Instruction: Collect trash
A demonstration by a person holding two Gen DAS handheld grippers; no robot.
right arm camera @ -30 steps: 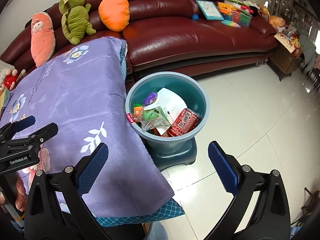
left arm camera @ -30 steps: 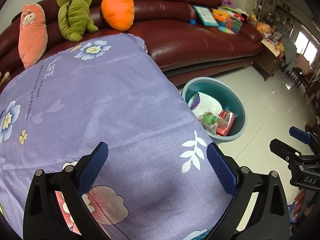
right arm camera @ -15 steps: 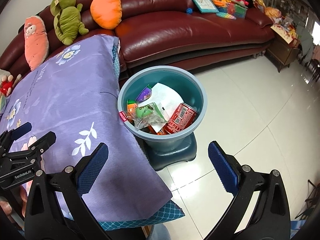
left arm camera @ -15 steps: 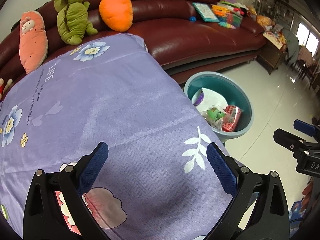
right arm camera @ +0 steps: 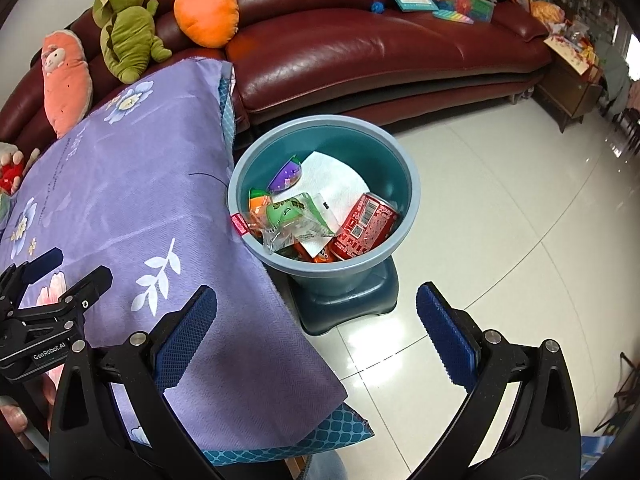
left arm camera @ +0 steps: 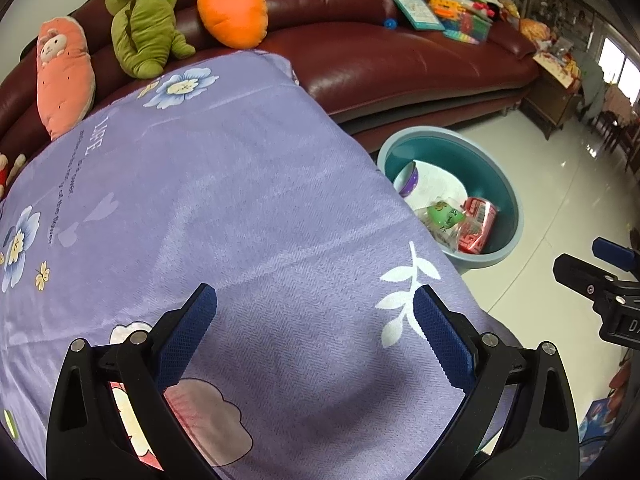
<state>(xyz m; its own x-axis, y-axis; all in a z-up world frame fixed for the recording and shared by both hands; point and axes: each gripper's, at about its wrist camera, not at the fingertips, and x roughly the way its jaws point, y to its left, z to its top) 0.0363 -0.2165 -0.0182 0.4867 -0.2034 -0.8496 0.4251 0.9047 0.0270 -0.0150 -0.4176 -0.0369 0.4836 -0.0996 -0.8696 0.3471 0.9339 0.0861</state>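
Left gripper (left arm camera: pixel 314 330): fingers apart, nothing held, over purple tablecloth (left arm camera: pixel 208 208).
Right gripper (right arm camera: pixel 316 330): fingers apart, nothing held.
Teal bin (right arm camera: pixel 404 168): red can (right arm camera: pixel 364 228), wrappers, white paper inside.

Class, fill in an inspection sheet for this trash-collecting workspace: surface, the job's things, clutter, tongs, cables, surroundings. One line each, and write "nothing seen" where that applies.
Surface: purple flower-printed tablecloth covers the table; no loose trash visible on it.
Job's things: round teal plastic bin on the white tiled floor beside the table, holding a red drink can, a clear wrapper with a green print, a white paper sheet and a purple wrapper.
Clutter: nothing seen on the cloth.
Tongs: left tongs open, empty, over the cloth; right tongs open, empty, near the table's edge.
Cables: nothing seen.
Surroundings: dark red leather sofa with an orange carrot plush, a green plush and toys.
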